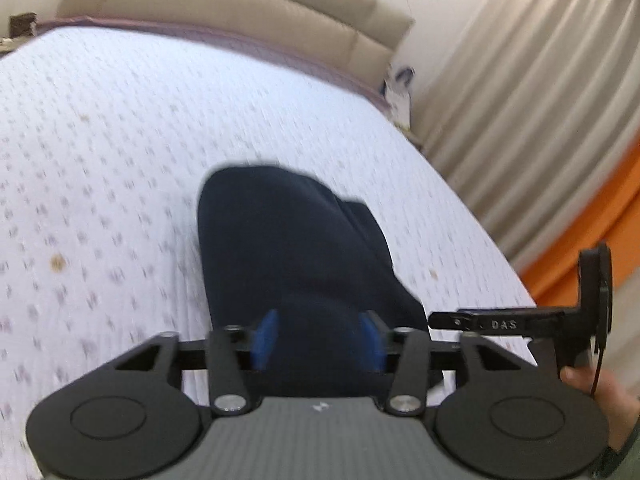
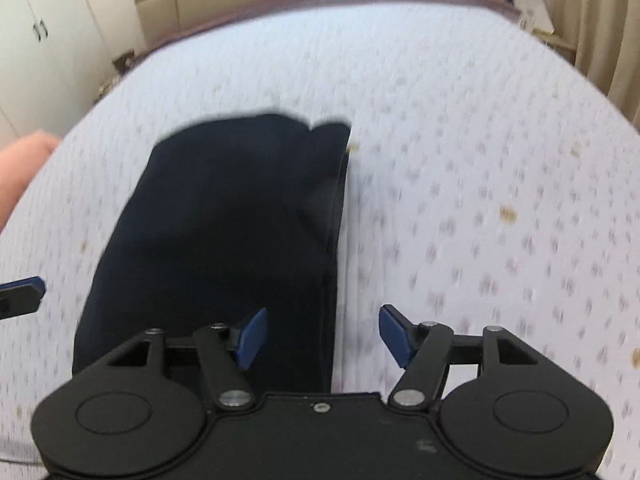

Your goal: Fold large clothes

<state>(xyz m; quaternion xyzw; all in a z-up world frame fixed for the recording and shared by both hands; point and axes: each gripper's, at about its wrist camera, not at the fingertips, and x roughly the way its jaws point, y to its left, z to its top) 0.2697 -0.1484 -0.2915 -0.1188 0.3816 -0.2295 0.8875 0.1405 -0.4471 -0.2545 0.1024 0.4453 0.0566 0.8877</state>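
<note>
A folded dark navy garment lies on the bed's white quilted bedspread, which is dotted with small faded marks and a few tan spots. Behind it runs a beige padded headboard; pleated beige curtains hang beyond the bed's far side edge, with an orange surface below them, and in the right wrist view white cupboard doors stand off the opposite side. The left gripper sits low over the garment's near end, its blue pads parted with a hump of dark cloth between them — whether they press on it I cannot tell. The right gripper is spread wide and holds nothing; it straddles the garment's right-hand edge, one pad over cloth, the other over bare bedspread. In the left view the right gripper's black frame juts in, lettered "DAS", a hand behind it. Open bedspread surrounds the garment — plenty beyond it toward the headboard.
</note>
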